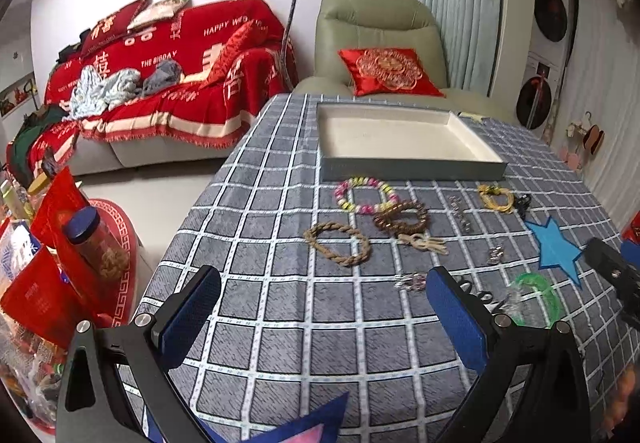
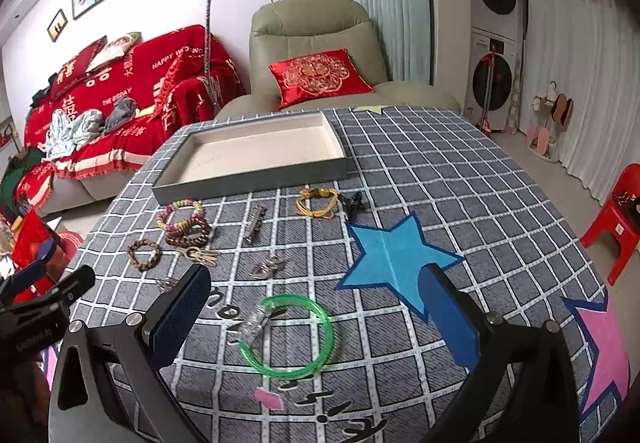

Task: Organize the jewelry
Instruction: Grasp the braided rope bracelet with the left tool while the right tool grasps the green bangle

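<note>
An empty grey tray (image 1: 412, 168) (image 2: 248, 179) with a cream inside stands at the table's far side. In front of it lie a pink-yellow bead bracelet (image 1: 364, 195) (image 2: 180, 209), a brown bead bracelet (image 1: 402, 218) (image 2: 188, 233), a rope bracelet (image 1: 338, 243) (image 2: 144, 253), a yellow cord bracelet (image 1: 496, 197) (image 2: 318, 201), silver clips (image 1: 460, 213) (image 2: 254, 221) and a green bangle (image 2: 288, 335) (image 1: 536, 295). My left gripper (image 1: 324, 317) is open above bare cloth. My right gripper (image 2: 316, 317) is open, its fingers either side of the green bangle and above it.
The table wears a grey checked cloth (image 1: 280, 323) with a blue felt star (image 2: 394, 255) (image 1: 556, 249) and a pink star (image 2: 604, 347). Red bags and a jar (image 1: 96, 239) crowd the left; a red stool (image 2: 616, 215) stands right. A green armchair (image 2: 316, 55) is behind.
</note>
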{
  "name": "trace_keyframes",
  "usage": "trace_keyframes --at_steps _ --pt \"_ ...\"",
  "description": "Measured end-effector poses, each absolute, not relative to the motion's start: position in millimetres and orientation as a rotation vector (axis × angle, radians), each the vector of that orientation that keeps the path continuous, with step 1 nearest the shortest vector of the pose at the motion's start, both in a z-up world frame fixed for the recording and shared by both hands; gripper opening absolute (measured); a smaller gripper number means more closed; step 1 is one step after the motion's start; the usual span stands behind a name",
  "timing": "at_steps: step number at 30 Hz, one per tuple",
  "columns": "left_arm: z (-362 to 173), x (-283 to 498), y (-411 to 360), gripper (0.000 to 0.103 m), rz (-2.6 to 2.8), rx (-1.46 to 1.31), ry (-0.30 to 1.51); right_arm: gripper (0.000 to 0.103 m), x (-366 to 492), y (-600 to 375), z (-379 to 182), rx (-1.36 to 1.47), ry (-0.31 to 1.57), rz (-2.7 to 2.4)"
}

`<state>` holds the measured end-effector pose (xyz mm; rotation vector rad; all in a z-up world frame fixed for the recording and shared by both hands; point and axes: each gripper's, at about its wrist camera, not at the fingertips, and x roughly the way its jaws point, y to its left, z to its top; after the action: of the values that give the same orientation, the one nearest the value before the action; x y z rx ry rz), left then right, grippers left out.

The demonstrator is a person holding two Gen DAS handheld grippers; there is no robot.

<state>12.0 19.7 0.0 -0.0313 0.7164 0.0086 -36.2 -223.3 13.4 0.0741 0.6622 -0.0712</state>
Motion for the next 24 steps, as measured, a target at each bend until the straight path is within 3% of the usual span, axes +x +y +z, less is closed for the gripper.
trace_keyframes --at_steps 10,24 --pt "-26.9 73.4 52.3 0.103 -0.02 -0.098 0.906 0.103 -19.9 -249.8 -15.7 0.077 0.831 -0.135" --pt "-54.4 126.6 51.7 0.1 -0.105 -0.057 1.03 0.103 1.6 -246.9 -45.4 0.053 0.985 -0.12"
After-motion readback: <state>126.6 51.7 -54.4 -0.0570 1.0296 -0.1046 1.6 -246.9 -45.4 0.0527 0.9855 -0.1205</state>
